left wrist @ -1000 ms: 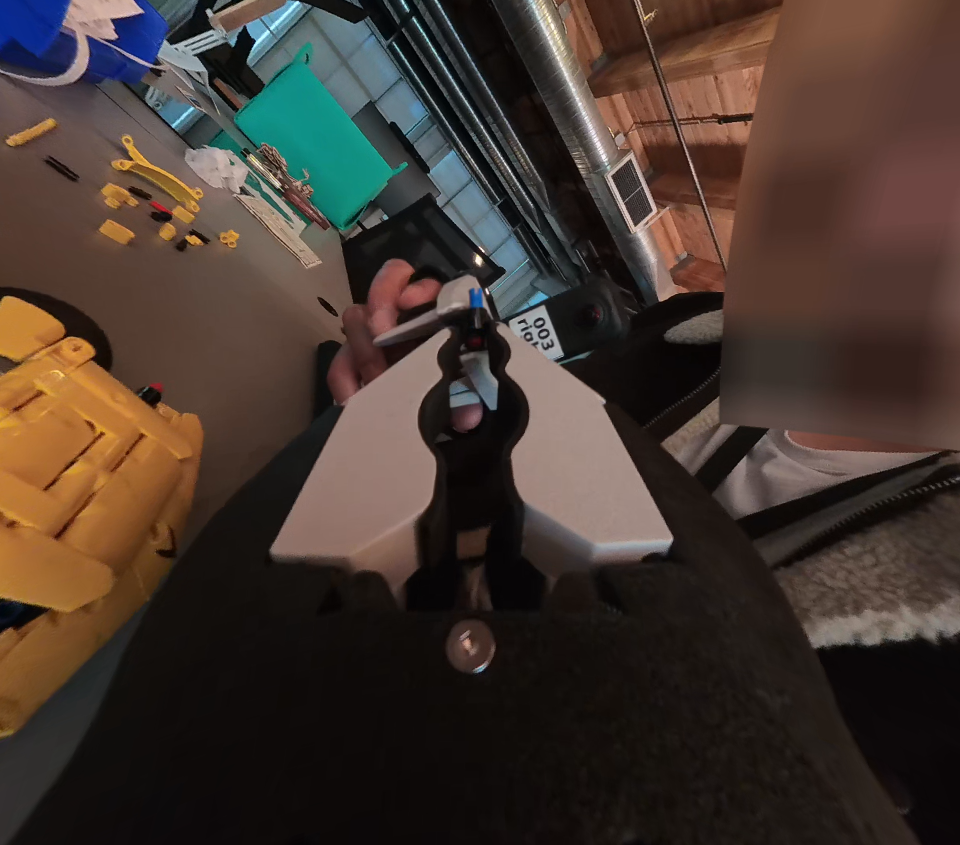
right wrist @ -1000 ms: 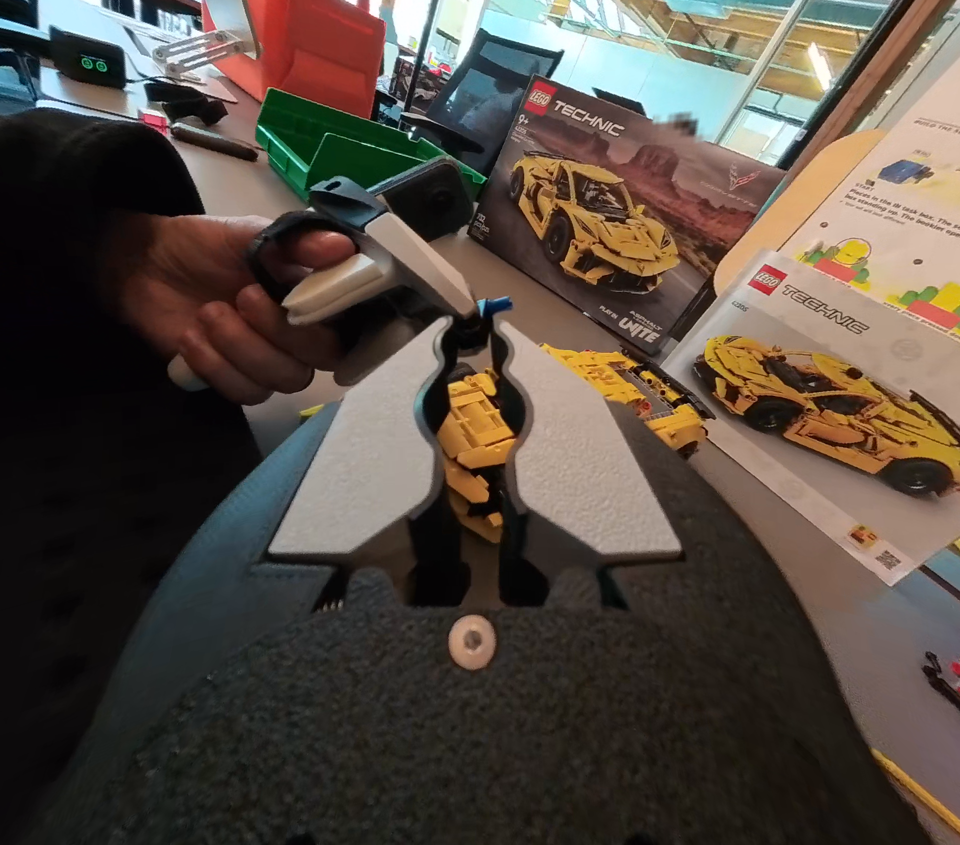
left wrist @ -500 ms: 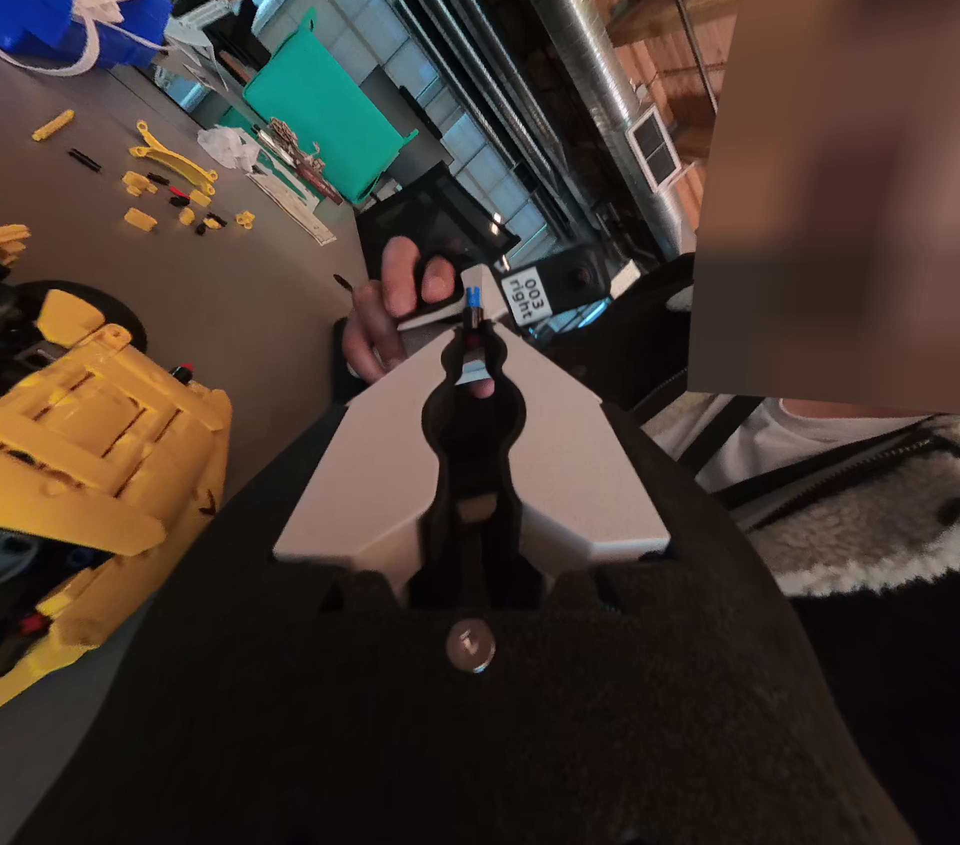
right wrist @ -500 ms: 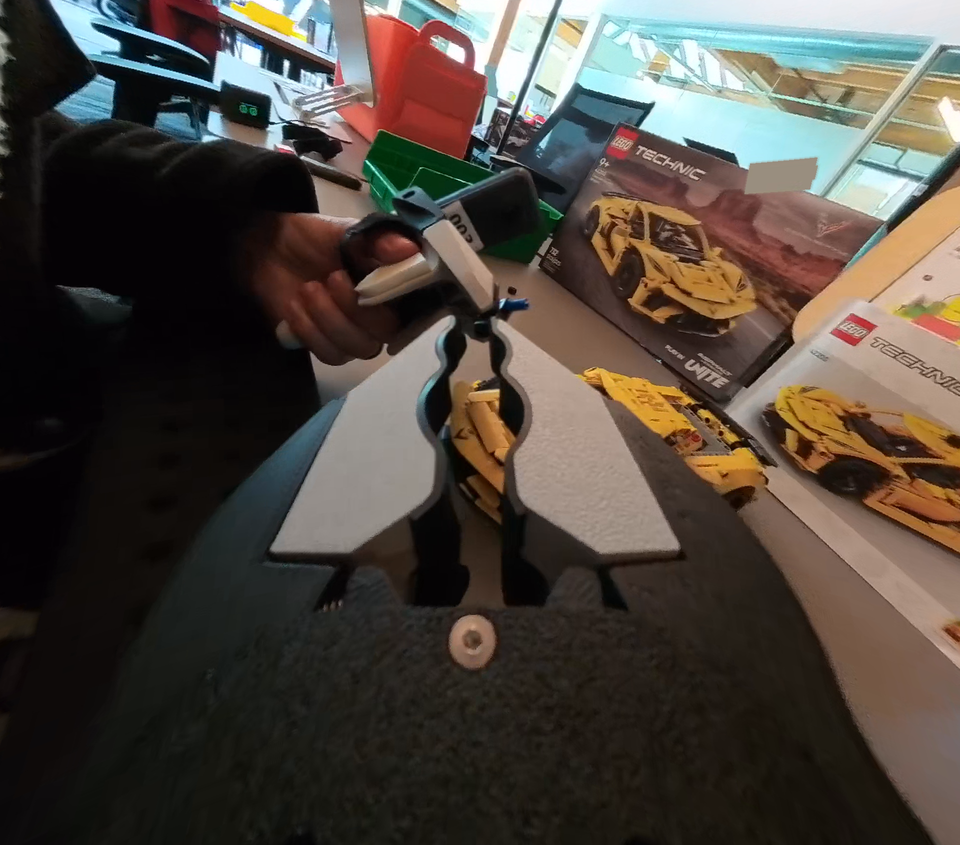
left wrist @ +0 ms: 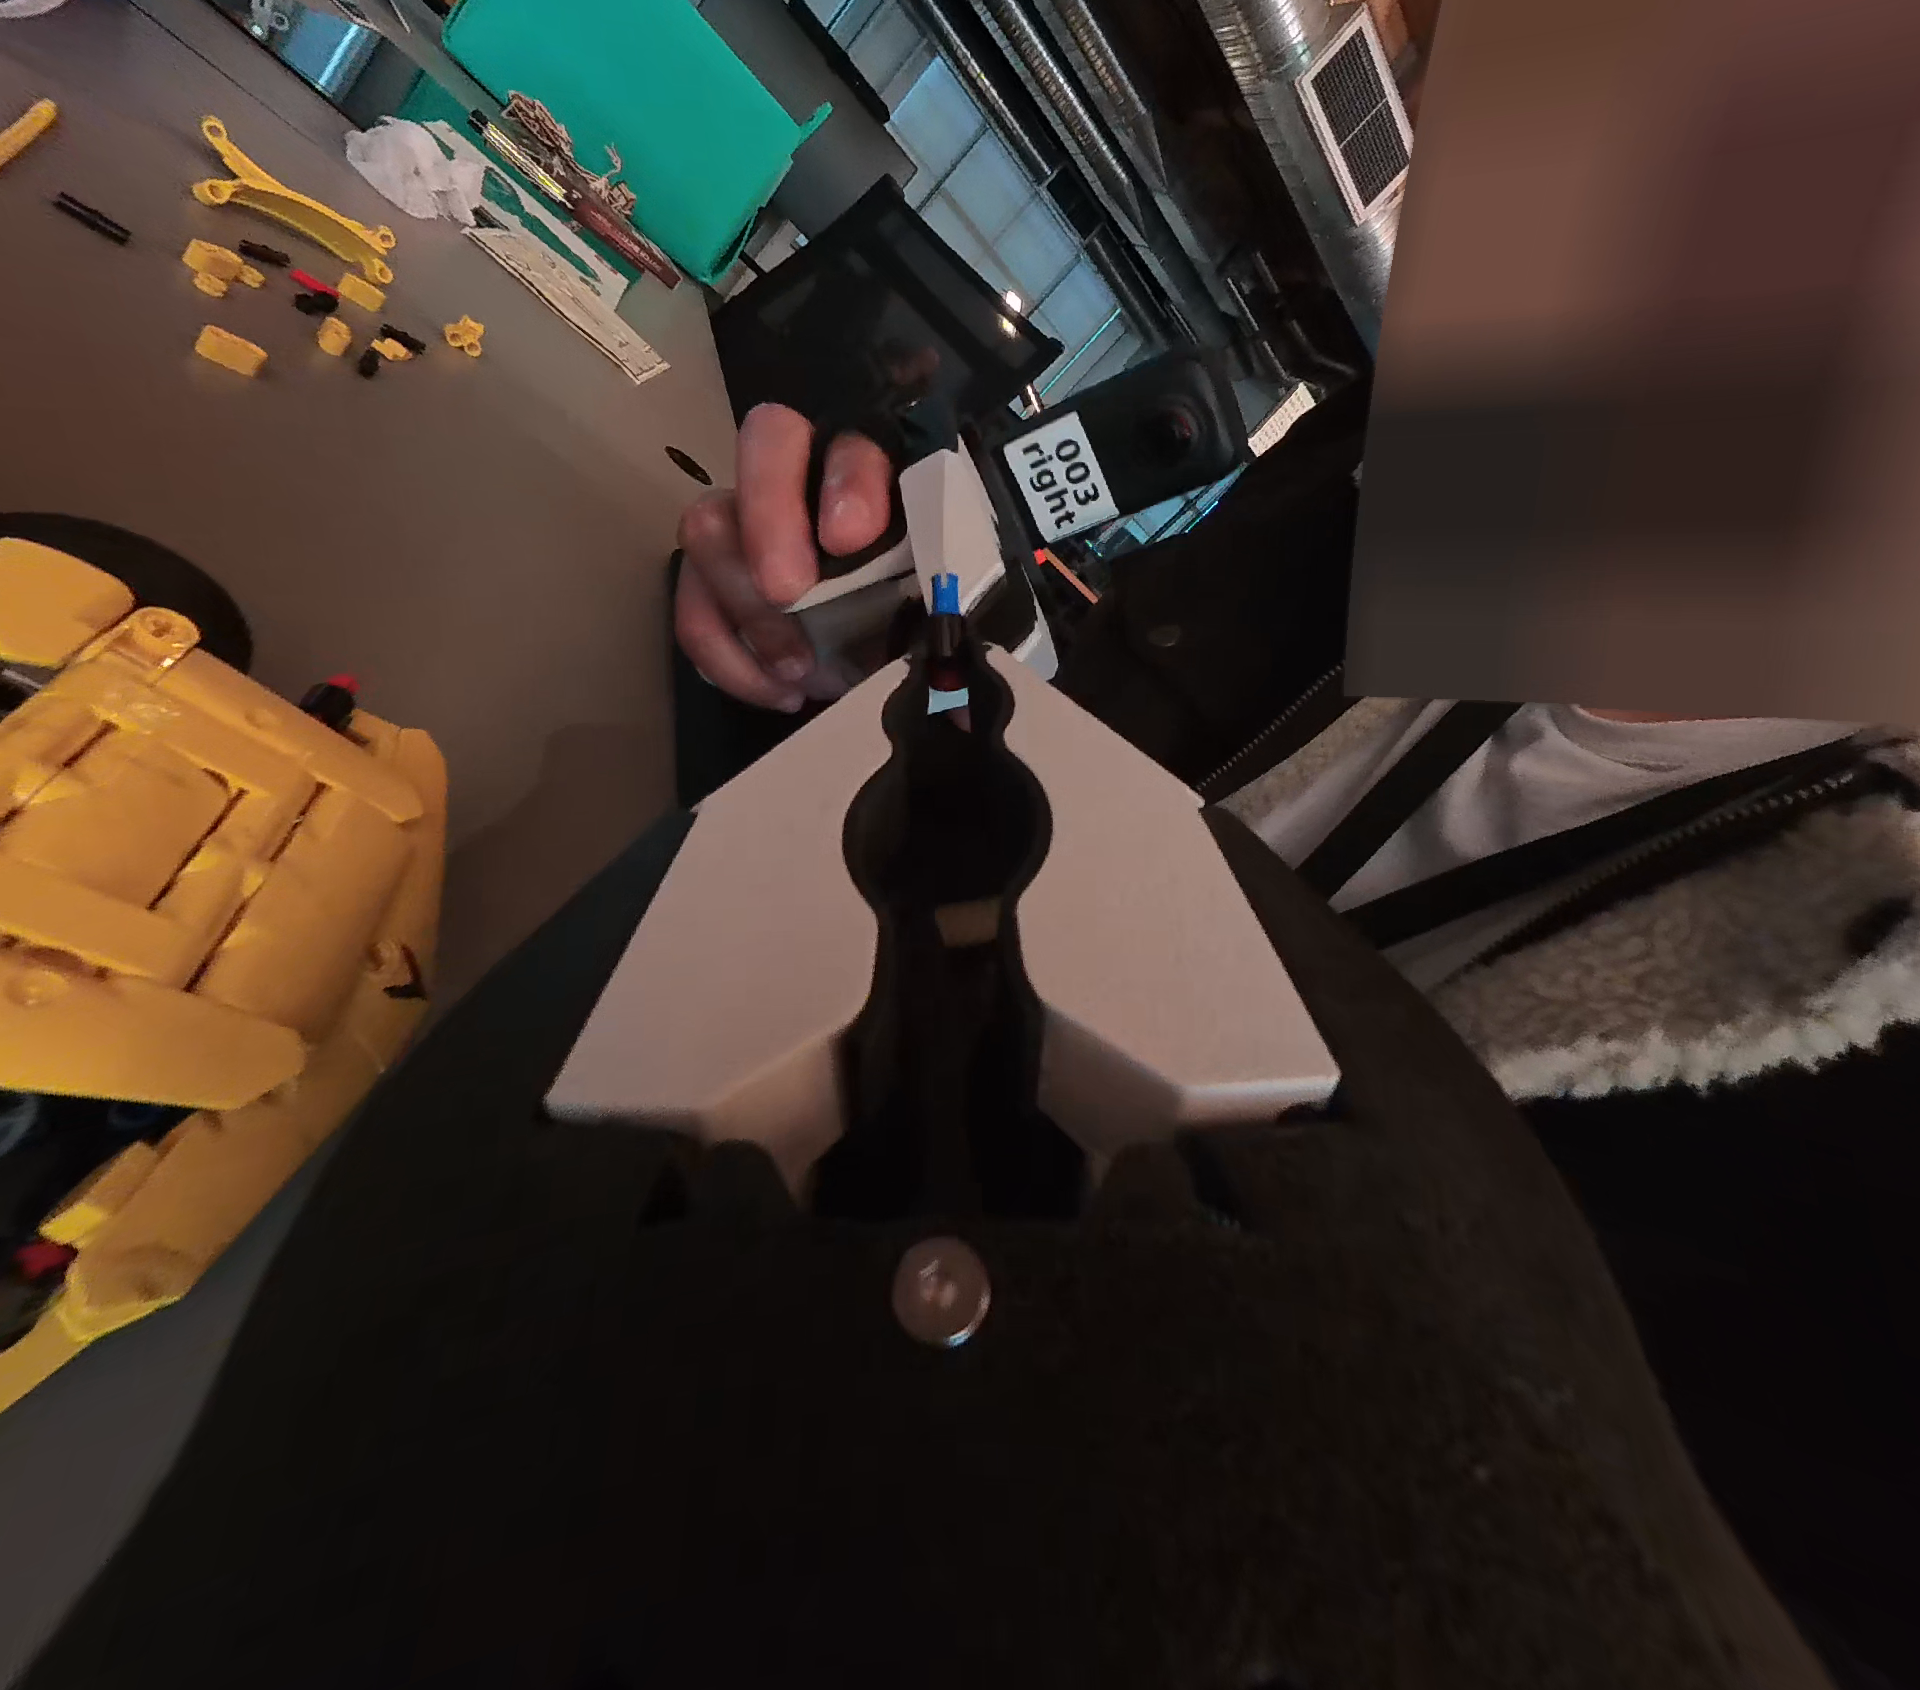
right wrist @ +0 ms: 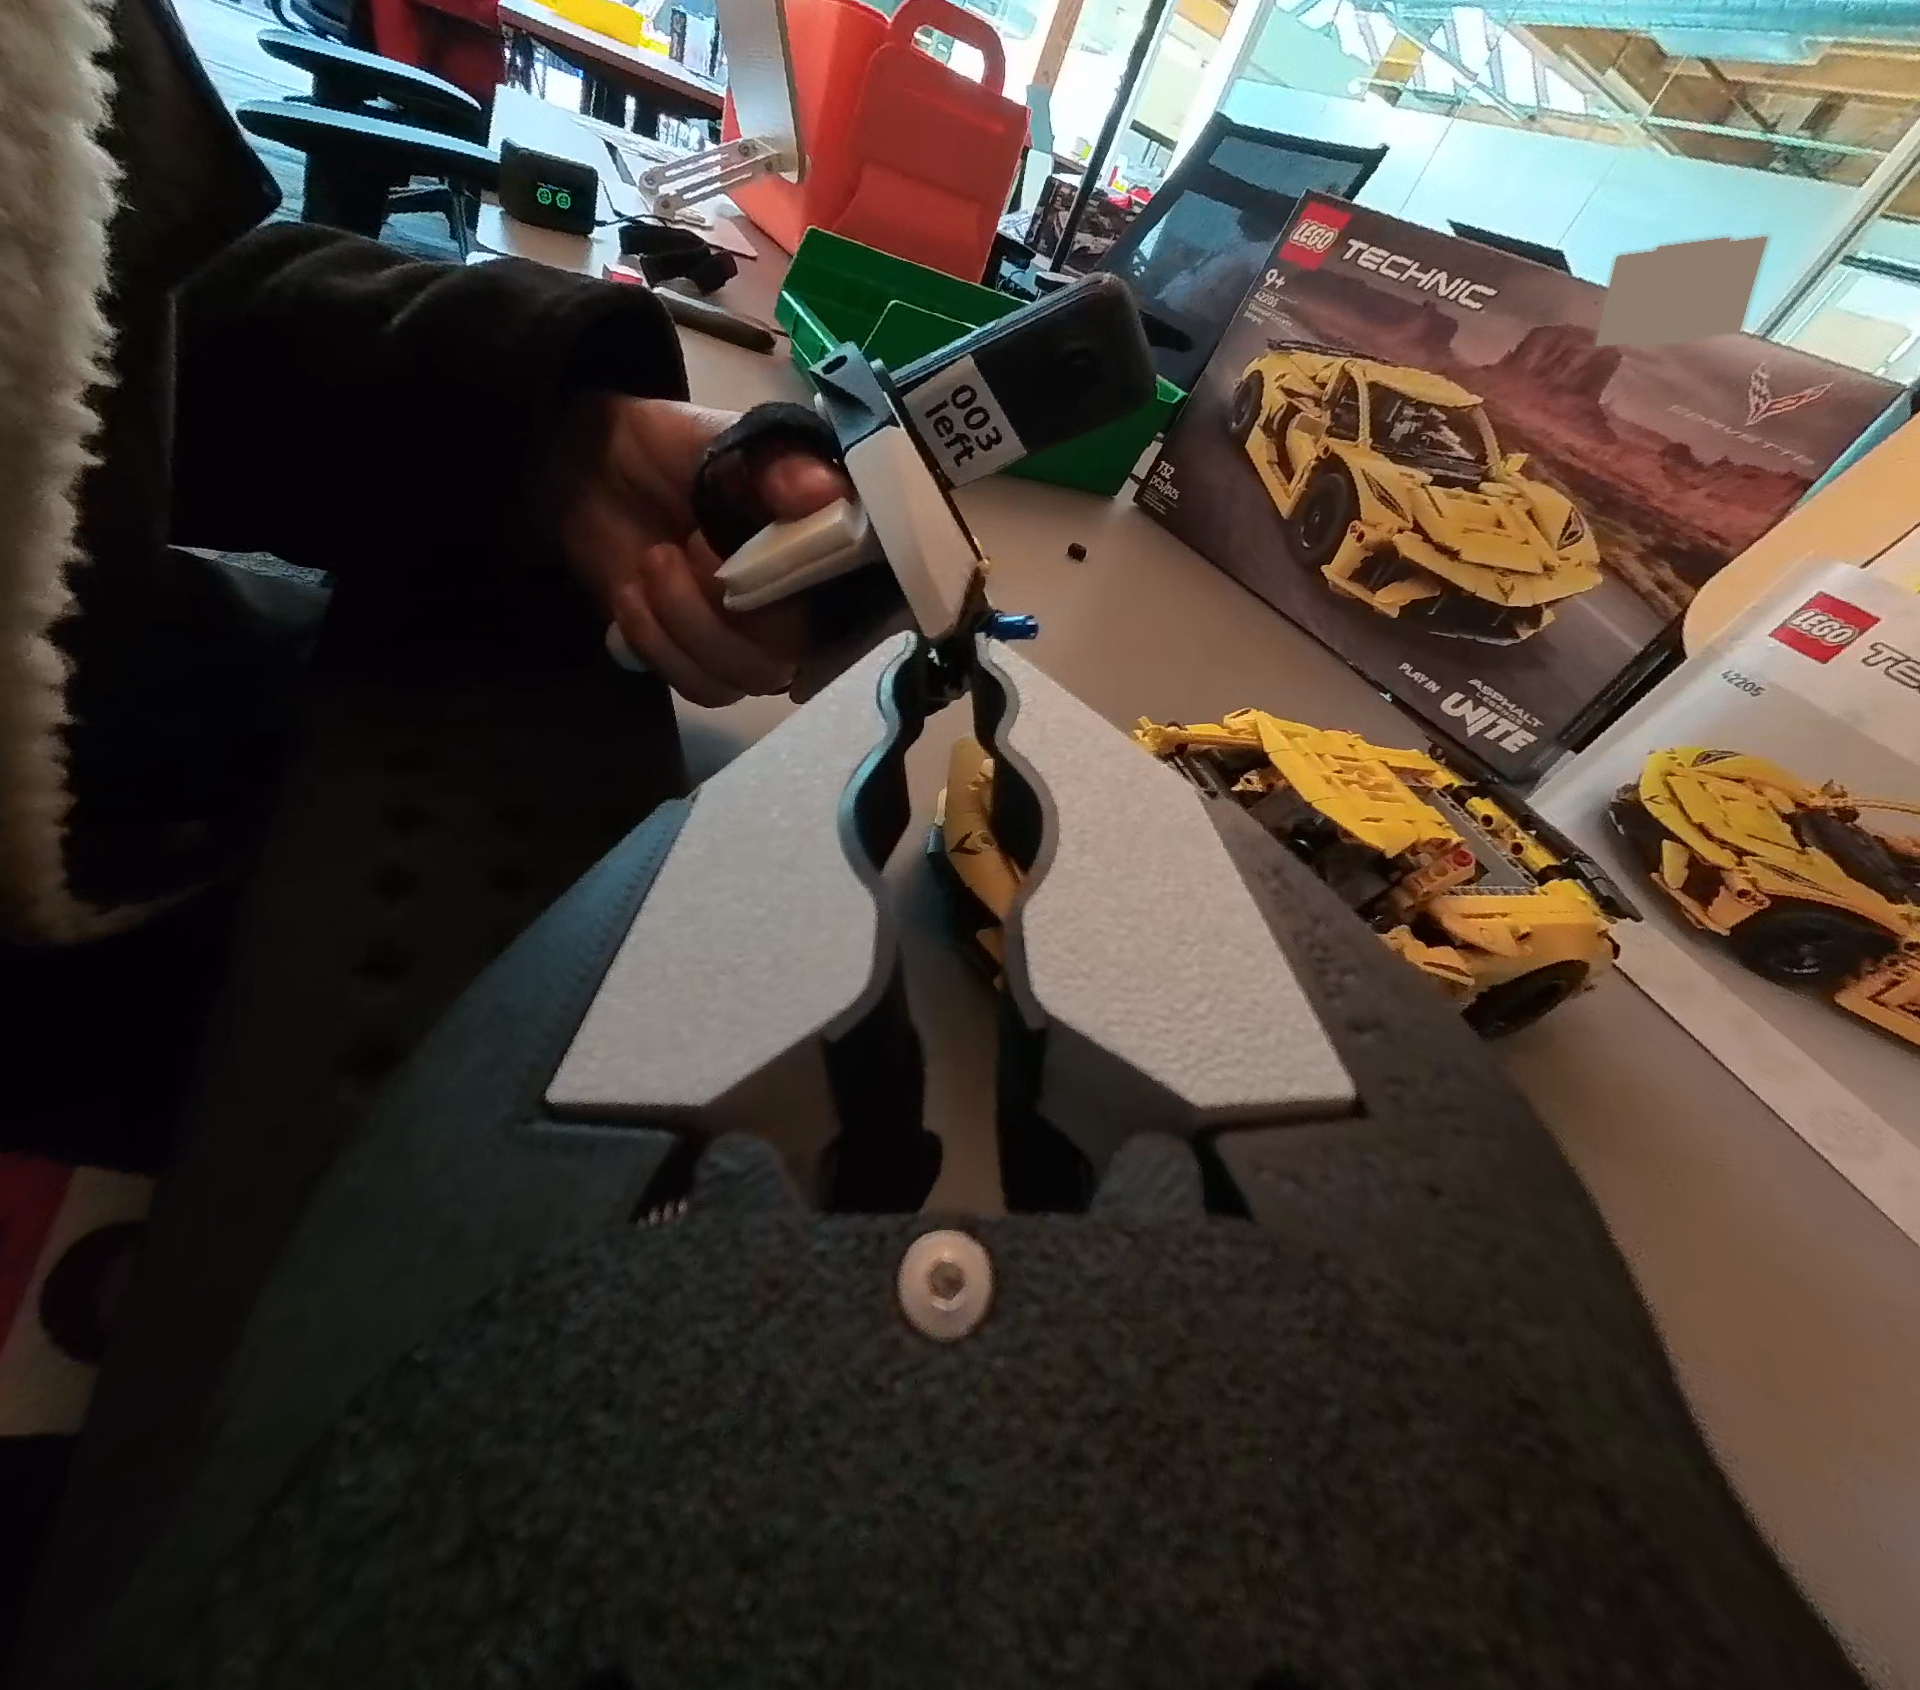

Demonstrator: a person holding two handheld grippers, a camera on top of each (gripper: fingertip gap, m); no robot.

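Left wrist view showed the left gripper (left wrist: 943, 672) with its fingers pinched on a small blue-tipped plastic pin (left wrist: 942, 614); the right gripper (right wrist: 943, 666) met it tip to tip, fingers nearly closed, its grip unclear. Holding both steady and aligned seemed wise.

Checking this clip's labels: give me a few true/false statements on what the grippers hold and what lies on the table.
1. The left gripper is shut on a small blue pin. True.
2. The right gripper is wide open and far from the left one. False: its tips meet the left gripper's at the pin.
3. The yellow brick car sits inside the green bin. False: it stands on the table.
4. Loose yellow pieces lie on the table. True.
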